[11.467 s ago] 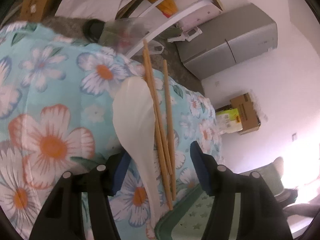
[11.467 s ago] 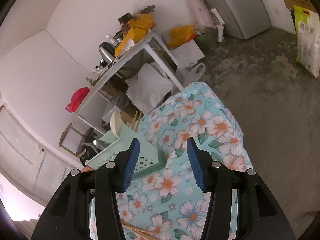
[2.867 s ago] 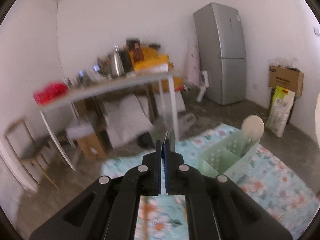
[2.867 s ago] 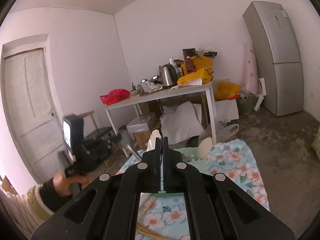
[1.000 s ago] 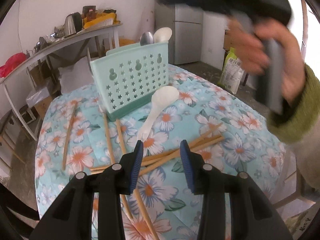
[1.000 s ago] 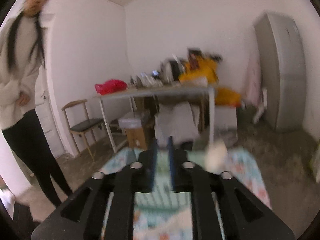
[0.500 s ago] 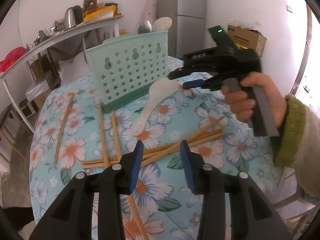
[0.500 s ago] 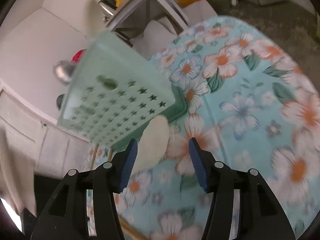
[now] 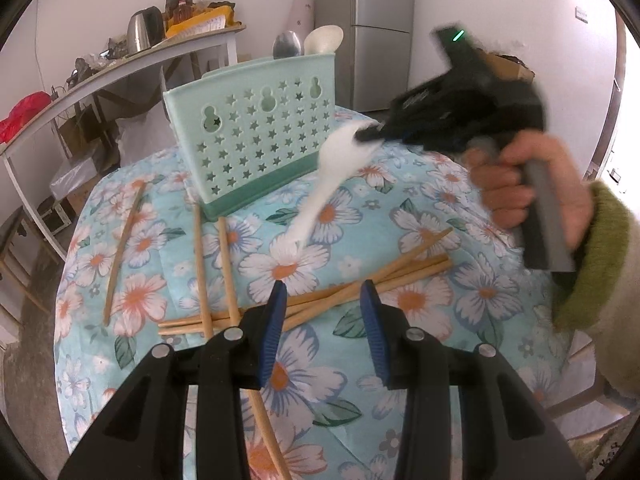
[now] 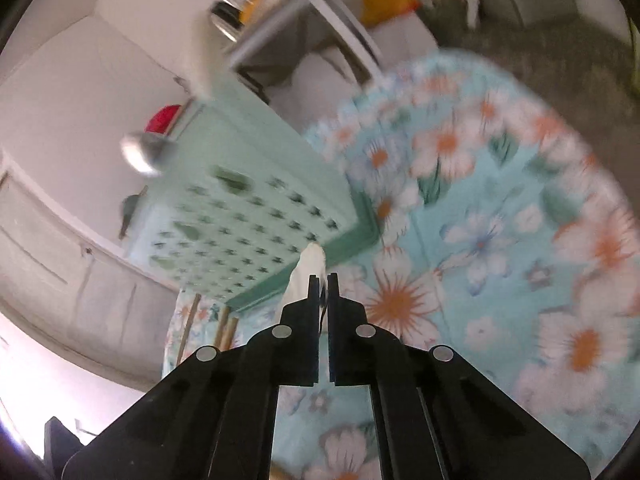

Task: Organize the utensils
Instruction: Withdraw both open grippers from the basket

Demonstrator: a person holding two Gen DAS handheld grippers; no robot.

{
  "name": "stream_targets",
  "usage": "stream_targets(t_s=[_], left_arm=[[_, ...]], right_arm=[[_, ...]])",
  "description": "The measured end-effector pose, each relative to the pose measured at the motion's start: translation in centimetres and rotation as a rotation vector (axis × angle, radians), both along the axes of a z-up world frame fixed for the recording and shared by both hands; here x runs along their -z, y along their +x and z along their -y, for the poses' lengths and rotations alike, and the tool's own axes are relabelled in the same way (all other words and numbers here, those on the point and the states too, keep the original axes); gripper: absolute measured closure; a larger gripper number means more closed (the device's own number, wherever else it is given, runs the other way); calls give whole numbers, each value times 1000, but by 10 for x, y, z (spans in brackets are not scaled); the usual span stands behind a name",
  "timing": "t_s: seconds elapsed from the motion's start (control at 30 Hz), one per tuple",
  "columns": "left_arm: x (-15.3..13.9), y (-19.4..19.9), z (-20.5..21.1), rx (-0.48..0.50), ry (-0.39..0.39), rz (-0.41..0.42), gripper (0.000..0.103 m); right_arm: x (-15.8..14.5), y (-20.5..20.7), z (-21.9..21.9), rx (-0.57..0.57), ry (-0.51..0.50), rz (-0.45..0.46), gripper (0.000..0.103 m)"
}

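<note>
White spoon sits pinched by its bowl in the right claw (handle end down on tablecloth)

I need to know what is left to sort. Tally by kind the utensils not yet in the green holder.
Chopsticks: 6
White spoon: 1
Total: 7

The right gripper is pinching its jaws shut on the white spoon, gripped by a hand in a green-cuffed sleeve. The left gripper is hovering, angled downward, jaws parted and empty.
</note>
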State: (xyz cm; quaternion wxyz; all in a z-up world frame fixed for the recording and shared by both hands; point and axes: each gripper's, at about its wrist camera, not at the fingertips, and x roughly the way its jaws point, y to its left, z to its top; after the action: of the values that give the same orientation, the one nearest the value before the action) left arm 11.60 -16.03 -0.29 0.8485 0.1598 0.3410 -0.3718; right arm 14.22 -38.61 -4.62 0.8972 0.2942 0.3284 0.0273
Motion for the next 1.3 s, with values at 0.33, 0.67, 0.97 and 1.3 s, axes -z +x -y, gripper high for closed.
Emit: stream_targets(t_s=[0.33,0.67,0.97,1.3], left_arm=[[-1,-3,-5,-14,-9,13,66],[-9,-4,-18,-46,-32,40,59],[-11,-1,-25,-67,-41,44,49],[-13,-3,-30,-81,-61,51,46]], right_arm=[[-169,-46,-63,59,-421,469,102],[-153,21,-116,-26,-703,539,102],[-111,27,-123,-145,-680,410,83],[-119,-22,-89,-49,-494,426,64]])
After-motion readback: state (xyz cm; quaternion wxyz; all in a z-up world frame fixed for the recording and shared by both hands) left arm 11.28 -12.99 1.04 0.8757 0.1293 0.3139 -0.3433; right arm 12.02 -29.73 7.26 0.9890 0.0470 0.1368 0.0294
